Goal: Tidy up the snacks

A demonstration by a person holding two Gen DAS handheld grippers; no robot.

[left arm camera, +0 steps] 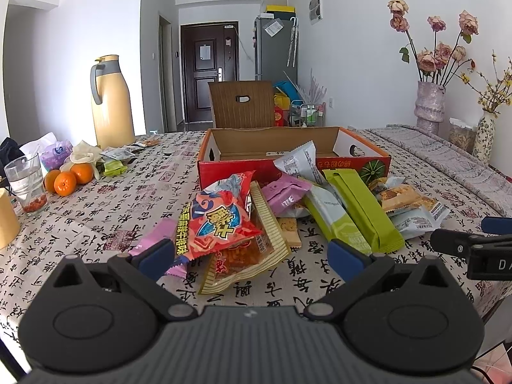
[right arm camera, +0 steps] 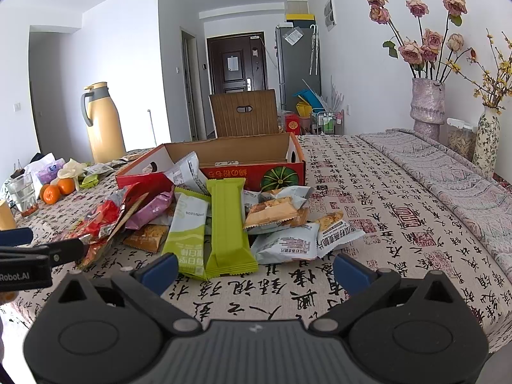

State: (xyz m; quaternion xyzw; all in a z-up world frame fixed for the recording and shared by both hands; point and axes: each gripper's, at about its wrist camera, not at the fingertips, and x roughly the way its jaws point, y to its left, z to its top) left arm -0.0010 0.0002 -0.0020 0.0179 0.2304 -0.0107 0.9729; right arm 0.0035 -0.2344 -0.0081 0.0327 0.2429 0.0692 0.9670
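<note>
pretty much nothing sorted yet as far as i can tell. the red cardboard box (left arm camera: pixel 288 160) sits open at the far side of the pile and the part of its inside that shows looks bare, apart from one grey-white packet (left arm camera: pixel 300 163) leaning against its near rim. the whole snack pile (right arm camera: pixel 224 217) is loose on the surface (right arm camera: pixel 400 211), so i'd say basically all of the job is left.

left gripper (left arm camera: pixel 252 252) is spread wide, not gripping anything. the red chip bag (left arm camera: pixel 220 220) lies right in front, between the two blue fingers (left arm camera: pixel 156 256), on top of a yellowish striped packet (left arm camera: pixel 256 256), with a pink wrapper (left arm camera: pixel 153 236) touching or just beside the left finger. seems like the closest candidate for a grab.

right gripper (right arm camera: pixel 256 270) is also spread wide and holding nothing. the two green bars (right arm camera: pixel 224 224) point their near ends at the gap between its fingers, just beyond the tips, not touching as far as i can see. the grey-white packets (right arm camera: pixel 288 243) lie a bit to the right of those.

off to the far left there are oranges (left arm camera: pixel 67 179), a glass (left arm camera: pixel 25 185) and a yellow thermos (left arm camera: pixel 110 102), not part of the pile.
</note>
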